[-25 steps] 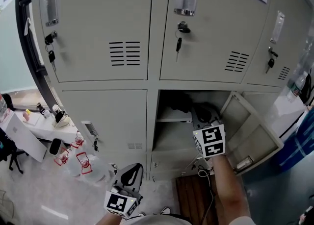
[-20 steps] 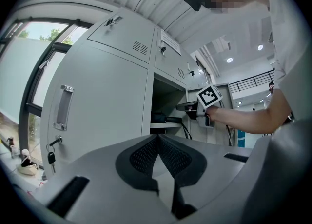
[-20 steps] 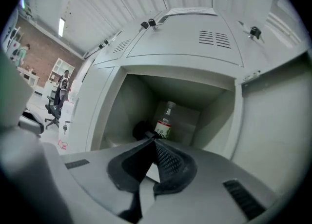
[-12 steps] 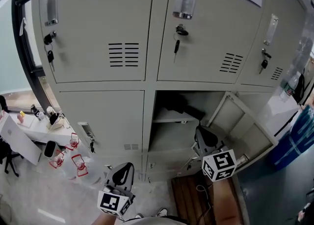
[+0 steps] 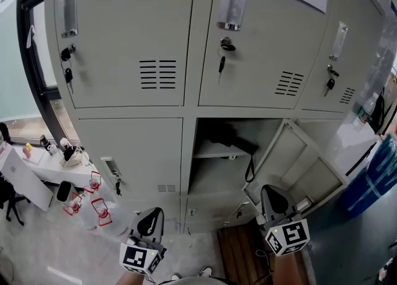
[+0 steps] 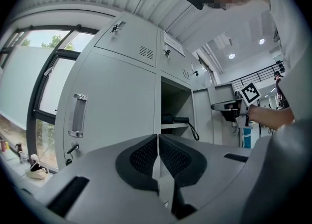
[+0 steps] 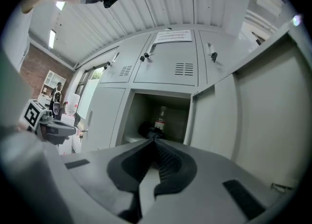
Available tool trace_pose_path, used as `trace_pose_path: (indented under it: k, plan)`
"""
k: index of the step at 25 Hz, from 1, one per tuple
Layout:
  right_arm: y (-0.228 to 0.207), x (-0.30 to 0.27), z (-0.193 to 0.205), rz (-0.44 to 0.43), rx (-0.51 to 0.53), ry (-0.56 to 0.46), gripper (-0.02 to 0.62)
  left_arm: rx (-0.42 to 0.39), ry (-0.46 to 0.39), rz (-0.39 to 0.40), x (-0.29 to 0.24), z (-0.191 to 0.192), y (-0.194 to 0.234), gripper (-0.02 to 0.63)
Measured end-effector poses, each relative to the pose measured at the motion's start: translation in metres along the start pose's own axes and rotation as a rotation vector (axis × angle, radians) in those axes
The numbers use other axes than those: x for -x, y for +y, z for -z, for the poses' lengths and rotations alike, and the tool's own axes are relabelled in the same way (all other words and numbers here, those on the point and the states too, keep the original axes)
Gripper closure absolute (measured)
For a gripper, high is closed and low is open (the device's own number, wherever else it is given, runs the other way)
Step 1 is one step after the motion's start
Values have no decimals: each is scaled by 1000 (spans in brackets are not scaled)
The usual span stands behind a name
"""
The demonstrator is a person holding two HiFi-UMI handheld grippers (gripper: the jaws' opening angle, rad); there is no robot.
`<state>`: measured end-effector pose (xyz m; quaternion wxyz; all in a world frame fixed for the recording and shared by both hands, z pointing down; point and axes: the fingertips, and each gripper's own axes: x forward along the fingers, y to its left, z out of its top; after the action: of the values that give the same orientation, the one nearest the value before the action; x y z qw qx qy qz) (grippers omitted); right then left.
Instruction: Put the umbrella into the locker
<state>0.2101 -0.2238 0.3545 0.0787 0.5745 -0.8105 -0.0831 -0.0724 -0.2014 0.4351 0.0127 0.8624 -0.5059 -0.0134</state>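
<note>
A folded black umbrella (image 5: 231,140) lies on the shelf inside the open lower locker (image 5: 217,181), its wrist strap (image 5: 250,169) hanging over the shelf edge. The left gripper view shows the same umbrella (image 6: 176,119) on that shelf, and in the right gripper view the umbrella (image 7: 150,131) lies deep in the compartment. My right gripper (image 5: 273,198) is shut and empty, held in front of the locker below the opening. My left gripper (image 5: 149,220) hovers lower left, also shut with nothing in it.
The locker door (image 5: 296,161) hangs open to the right. Closed lockers with keys (image 5: 221,63) fill the wall above and beside. A white desk (image 5: 38,164) with small items stands at the left, and a blue bin (image 5: 375,178) at the right.
My right gripper has drawn back out of the locker toward me and downward, leaving the umbrella on the shelf. The left gripper has barely shifted.
</note>
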Motion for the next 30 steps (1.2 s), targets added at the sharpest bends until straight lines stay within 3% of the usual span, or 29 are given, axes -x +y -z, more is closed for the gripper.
trace_pose_path:
  k: [8,19,30]
  plan:
    - [-9,37,4,16,15,10,578,-6,-5,-28,0,-5,7,578]
    - [-32,105,19,182,-192,7,578,-17,-18,-51,-8,-15,10,578]
    - [-41,111,35,219,-255,15,578,1,-12,-44,-15,-9,-5,578]
